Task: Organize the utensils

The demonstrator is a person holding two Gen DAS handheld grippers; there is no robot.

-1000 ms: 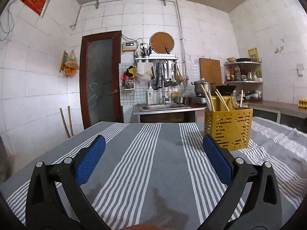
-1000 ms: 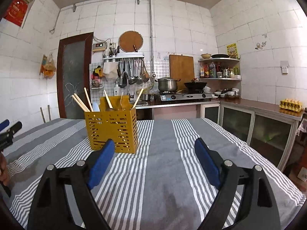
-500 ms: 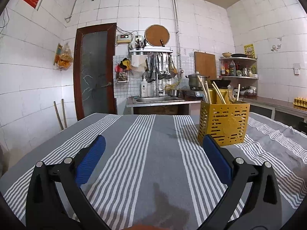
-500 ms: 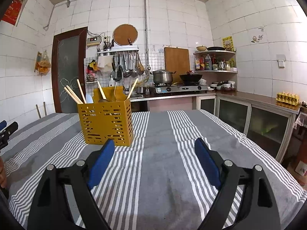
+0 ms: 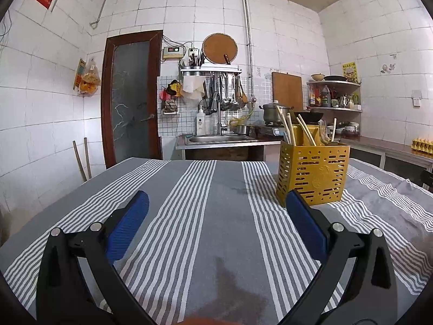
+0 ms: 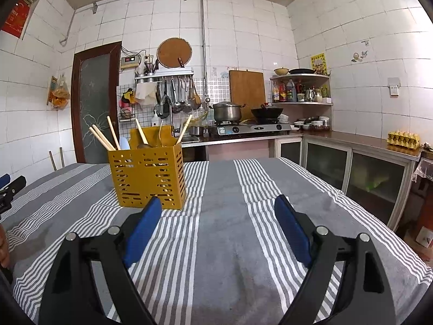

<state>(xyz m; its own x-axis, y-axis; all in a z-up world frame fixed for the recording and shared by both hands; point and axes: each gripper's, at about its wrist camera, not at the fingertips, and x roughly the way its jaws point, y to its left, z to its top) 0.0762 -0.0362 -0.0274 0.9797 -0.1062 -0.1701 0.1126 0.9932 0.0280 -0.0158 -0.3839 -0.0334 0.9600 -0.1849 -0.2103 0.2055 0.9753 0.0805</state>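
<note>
I hold both grippers low over a table (image 5: 222, 189) under a grey striped cloth, in a white-tiled kitchen with the sink (image 5: 220, 138) and stove (image 6: 251, 127) along the far wall. The only task thing I see is the yellow caddy (image 5: 312, 174), upright on the cloth, with chopsticks (image 6: 104, 138) and a few spoon handles leaning out of its top. No loose utensil lies on the cloth in either view.

My left gripper (image 5: 216, 208) has its fingers wide apart with nothing between them; the caddy stands ahead and to its right, just past the right fingertip. My right gripper (image 6: 216, 208) is just as wide and empty; the caddy stands ahead and to its left, near the left fingertip. The caddy lies between my two hands, and I judge them about equally near. The sticks' long axes run up and slightly splayed, so a pinch would have to come from above.

Compared with a second ago, the left view has tilted and swung slightly, so the caddy sits more fully in frame; the right view has barely changed.
</note>
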